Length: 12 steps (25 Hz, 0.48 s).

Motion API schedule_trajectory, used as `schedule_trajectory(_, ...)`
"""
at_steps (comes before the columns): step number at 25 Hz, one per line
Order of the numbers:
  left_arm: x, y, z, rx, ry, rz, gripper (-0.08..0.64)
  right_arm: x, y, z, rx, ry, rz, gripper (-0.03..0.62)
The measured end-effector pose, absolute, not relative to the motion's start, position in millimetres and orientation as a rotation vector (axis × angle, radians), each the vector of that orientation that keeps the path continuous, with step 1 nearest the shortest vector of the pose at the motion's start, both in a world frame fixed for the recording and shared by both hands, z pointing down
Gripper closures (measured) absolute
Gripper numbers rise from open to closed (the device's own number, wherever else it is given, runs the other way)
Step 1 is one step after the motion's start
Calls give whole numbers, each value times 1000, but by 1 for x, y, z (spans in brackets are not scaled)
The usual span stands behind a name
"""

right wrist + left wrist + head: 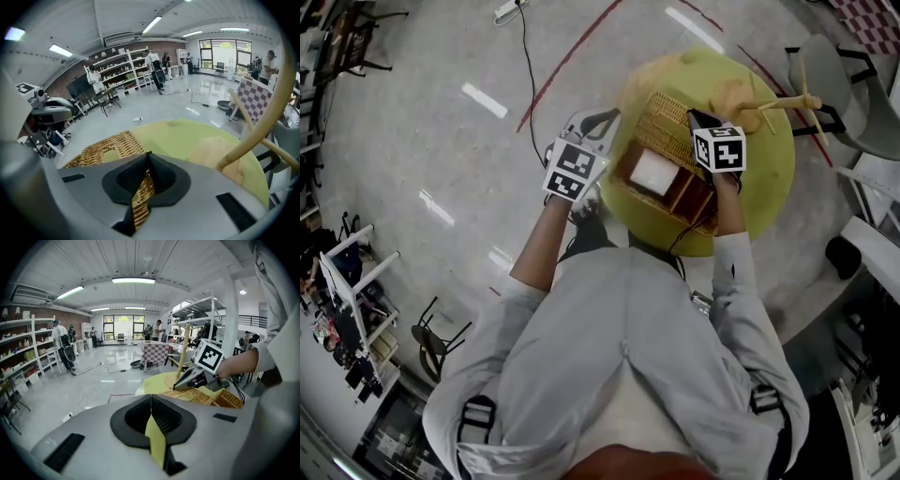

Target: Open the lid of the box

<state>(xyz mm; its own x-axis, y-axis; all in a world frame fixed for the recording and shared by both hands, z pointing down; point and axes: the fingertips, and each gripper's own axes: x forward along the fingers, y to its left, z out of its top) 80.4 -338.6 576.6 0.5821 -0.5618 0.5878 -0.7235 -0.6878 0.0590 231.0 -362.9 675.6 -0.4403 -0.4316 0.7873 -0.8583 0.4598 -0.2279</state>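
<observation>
A wicker box (689, 192) sits on a round yellow-green table (769, 178). Its woven lid (664, 120) is raised off the box and tilts toward the far side. A white item (654, 172) lies inside. My right gripper (698, 122) is shut on the lid's edge; in the right gripper view (146, 157) a wicker strip sits between the jaws, and the lid (110, 146) spreads beyond them. My left gripper (600, 187) is at the table's left edge. In the left gripper view (151, 399) its jaws are closed on a yellow-green strip that looks like the table's edge.
A pale wooden stick frame (780, 103) stands on the far side of the table, close to my right gripper. A grey chair (834, 80) is beyond it. A cable (528, 75) runs over the floor at the left. People and shelves (28, 357) are far off.
</observation>
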Motion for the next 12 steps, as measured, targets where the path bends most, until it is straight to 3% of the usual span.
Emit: schedule_trajectory(12,70,-323,595,2487,-1065,838,531,221,-350,721,944,-1979,918,552)
